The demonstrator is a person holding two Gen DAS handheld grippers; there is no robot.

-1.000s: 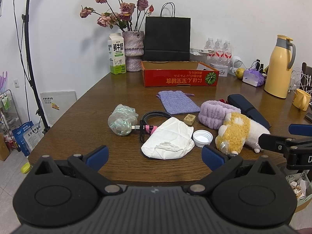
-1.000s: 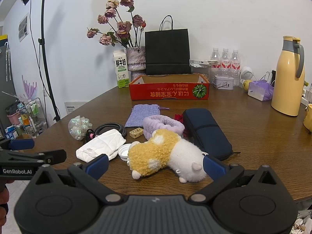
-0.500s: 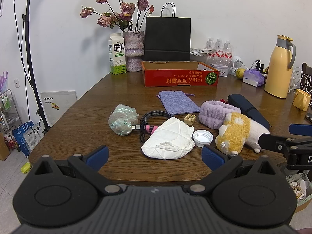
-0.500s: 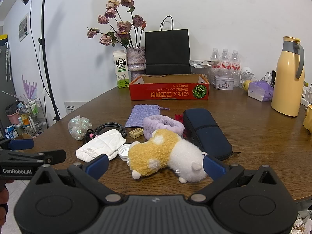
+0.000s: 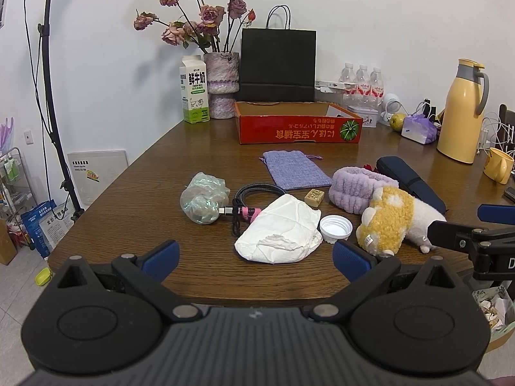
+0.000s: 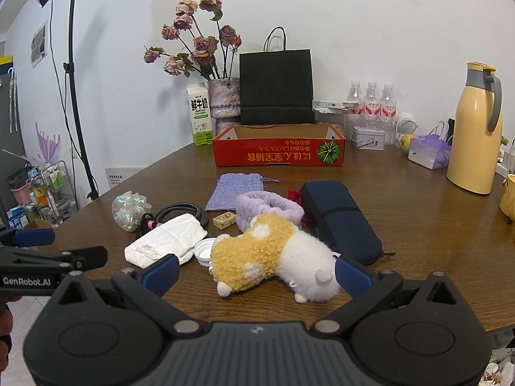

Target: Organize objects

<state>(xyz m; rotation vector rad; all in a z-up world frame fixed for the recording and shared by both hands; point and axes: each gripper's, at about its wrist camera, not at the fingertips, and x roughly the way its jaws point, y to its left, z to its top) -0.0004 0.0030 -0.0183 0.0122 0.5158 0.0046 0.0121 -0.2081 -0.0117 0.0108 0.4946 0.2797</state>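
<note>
Right wrist: plush toy (image 6: 273,257) lengthwise left-right.

Left gripper (image 5: 256,254) level at the near edge, jaws spread wide, gripping nothing. Right gripper (image 6: 257,271) same: wide apart, empty, low at the near edge, to the right of the left one. Fingertips (image 6: 161,271) blue-padded, pointing far

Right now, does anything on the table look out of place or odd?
Yes. A white bottle cap lies loose, open side up, with no matching bottle beside it, and the plush toy lies tipped on its side near the table's front edge.
</note>
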